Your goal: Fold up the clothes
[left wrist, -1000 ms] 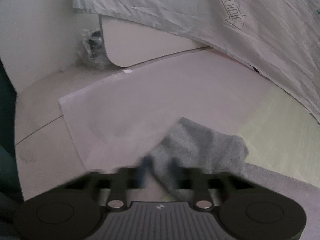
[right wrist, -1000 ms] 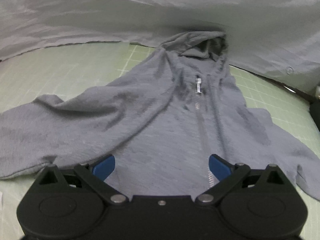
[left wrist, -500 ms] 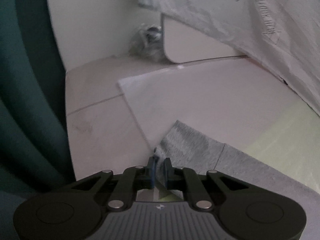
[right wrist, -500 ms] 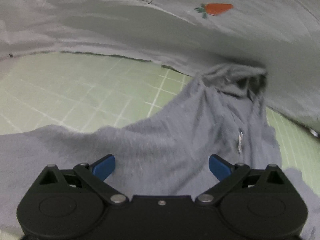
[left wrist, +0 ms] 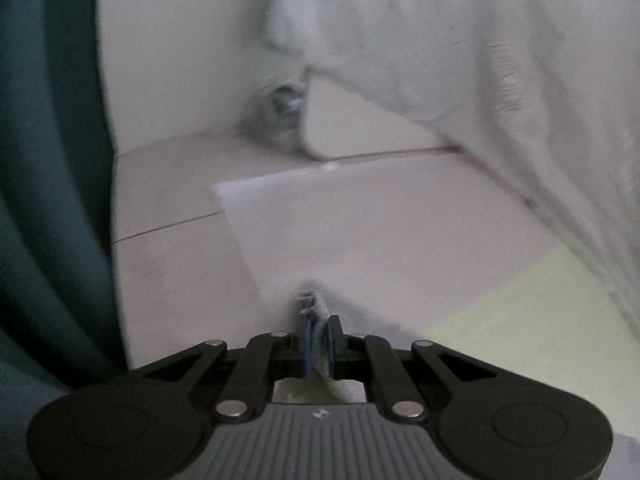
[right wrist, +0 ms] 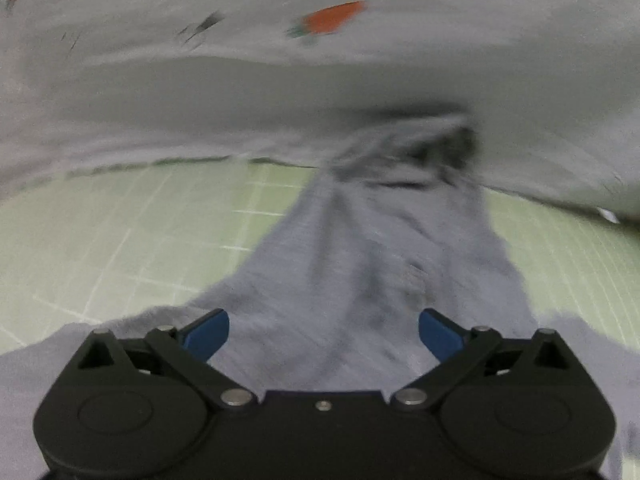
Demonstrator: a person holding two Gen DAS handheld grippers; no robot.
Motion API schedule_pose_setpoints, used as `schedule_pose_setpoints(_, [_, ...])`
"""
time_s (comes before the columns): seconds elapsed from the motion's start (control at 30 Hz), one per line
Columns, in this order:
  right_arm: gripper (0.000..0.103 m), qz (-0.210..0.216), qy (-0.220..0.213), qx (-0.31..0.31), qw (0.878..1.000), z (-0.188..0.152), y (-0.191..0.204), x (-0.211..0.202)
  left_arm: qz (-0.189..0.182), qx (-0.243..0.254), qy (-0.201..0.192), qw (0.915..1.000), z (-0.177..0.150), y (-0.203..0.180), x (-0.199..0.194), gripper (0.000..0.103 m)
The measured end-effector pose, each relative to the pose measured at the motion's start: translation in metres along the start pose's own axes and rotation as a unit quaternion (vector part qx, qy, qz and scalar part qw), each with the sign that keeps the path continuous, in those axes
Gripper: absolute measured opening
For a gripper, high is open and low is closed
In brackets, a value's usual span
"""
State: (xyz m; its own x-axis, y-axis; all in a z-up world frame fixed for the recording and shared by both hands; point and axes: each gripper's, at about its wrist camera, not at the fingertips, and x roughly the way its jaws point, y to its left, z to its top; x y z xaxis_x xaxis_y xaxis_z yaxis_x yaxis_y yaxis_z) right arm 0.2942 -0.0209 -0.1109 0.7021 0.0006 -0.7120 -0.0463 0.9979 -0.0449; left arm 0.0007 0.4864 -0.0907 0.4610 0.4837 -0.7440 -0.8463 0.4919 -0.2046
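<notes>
A grey zip hoodie lies spread on a green grid mat, hood at the far end under a pale printed sheet. My right gripper is open and empty just above the hoodie's body. In the left wrist view my left gripper is shut on the tip of the hoodie's grey sleeve, which trails to the right behind the fingers. The view is blurred.
A pale sheet with a carrot print hangs over the back of the mat. In the left wrist view a white sheet lies on the pale table, a white board and a crumpled bag stand behind, and a teal curtain is at the left.
My left gripper shut on the sleeve end and swung left with it. My right gripper stayed open and shifted over the hoodie, first left, then back toward the hood.
</notes>
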Motion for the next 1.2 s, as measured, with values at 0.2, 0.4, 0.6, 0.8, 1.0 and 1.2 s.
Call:
schedule_pose_setpoints(0.2, [0.102,-0.059,0.0,0.065,0.996,-0.055,-0.063,-0.059,-0.132,0.076,0.001,0.9884,-0.007,-0.099,-0.022,0.006])
schedule_pose_setpoints(0.4, [0.102,-0.123,0.014,0.146,0.982,-0.105,-0.125,-0.099,-0.336,0.182,0.063,0.9222,-0.067,-0.239,-0.067,0.006])
schedule_pose_setpoints(0.6, [0.102,-0.152,0.003,0.186,0.971,-0.12,-0.149,-0.117,-0.391,0.334,0.092,0.8528,-0.134,-0.319,-0.106,0.084])
schedule_pose_setpoints(0.8, [0.103,-0.112,-0.025,0.175,0.978,-0.112,-0.128,-0.113,-0.264,0.396,0.095,0.8744,-0.148,-0.293,-0.078,0.085])
schedule_pose_setpoints(1.0, [0.103,-0.021,-0.034,0.098,0.994,-0.092,-0.069,-0.091,-0.195,0.359,0.144,0.9014,-0.138,-0.239,-0.041,0.085])
schedule_pose_setpoints(1.2, [0.103,0.059,-0.001,0.002,0.998,-0.082,-0.008,-0.062,-0.151,0.316,0.182,0.9189,-0.131,-0.213,-0.011,0.085])
